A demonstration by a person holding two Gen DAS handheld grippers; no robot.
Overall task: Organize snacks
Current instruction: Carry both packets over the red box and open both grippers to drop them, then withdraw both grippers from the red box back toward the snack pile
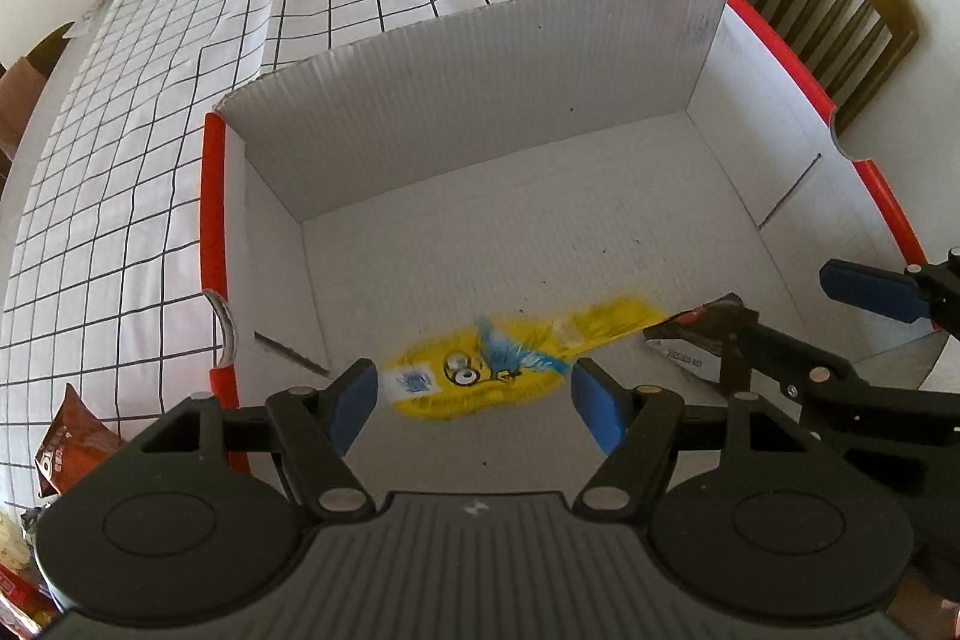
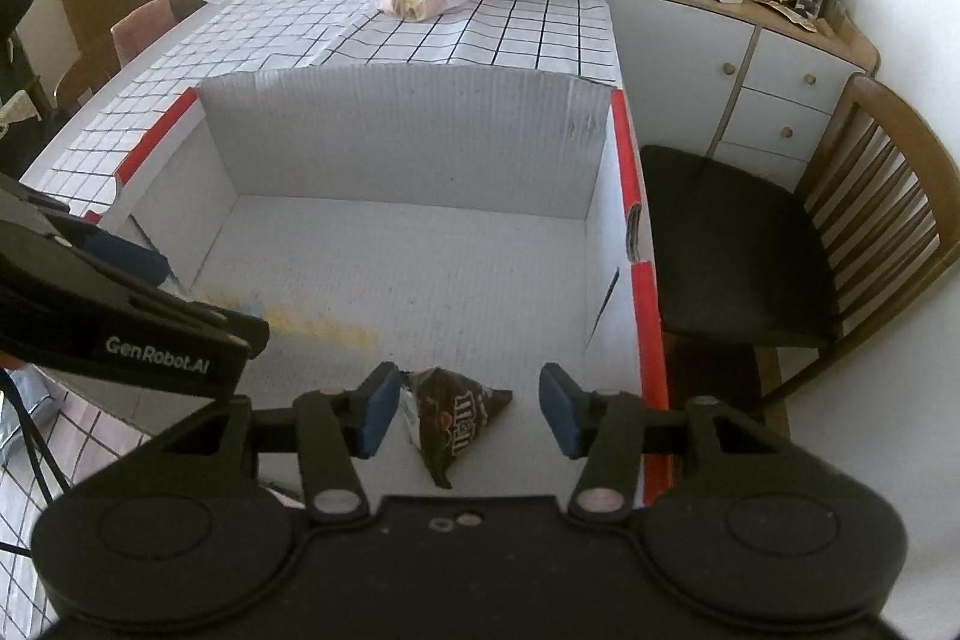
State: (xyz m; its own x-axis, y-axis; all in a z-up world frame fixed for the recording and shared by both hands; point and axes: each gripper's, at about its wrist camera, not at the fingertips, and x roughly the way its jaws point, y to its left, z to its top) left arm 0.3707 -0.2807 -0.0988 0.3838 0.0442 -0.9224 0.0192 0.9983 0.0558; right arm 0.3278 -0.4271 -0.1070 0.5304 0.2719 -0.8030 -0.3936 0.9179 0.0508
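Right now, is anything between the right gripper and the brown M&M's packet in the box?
Nothing visible. The right gripper is open directly over the M&M's packet on the box floor. The yellow packet lies apart, beneath the open left gripper.

In the cardboard box (image 1: 468, 100) on my table (image 1: 120, 196), the Minions packet (image 1: 480, 370) lies left of the M&M's bag (image 2: 456, 418).

The yellow Minions packet (image 1: 510, 364) is smearing into motion blur, its print unreadable. The right tongs (image 1: 840, 334) are covering part of the brown M&M's bag (image 1: 696, 334). The frame's lower left edge is cutting off a reddish-brown snack bag (image 1: 69, 439) lying on the bench (image 1: 120, 220).
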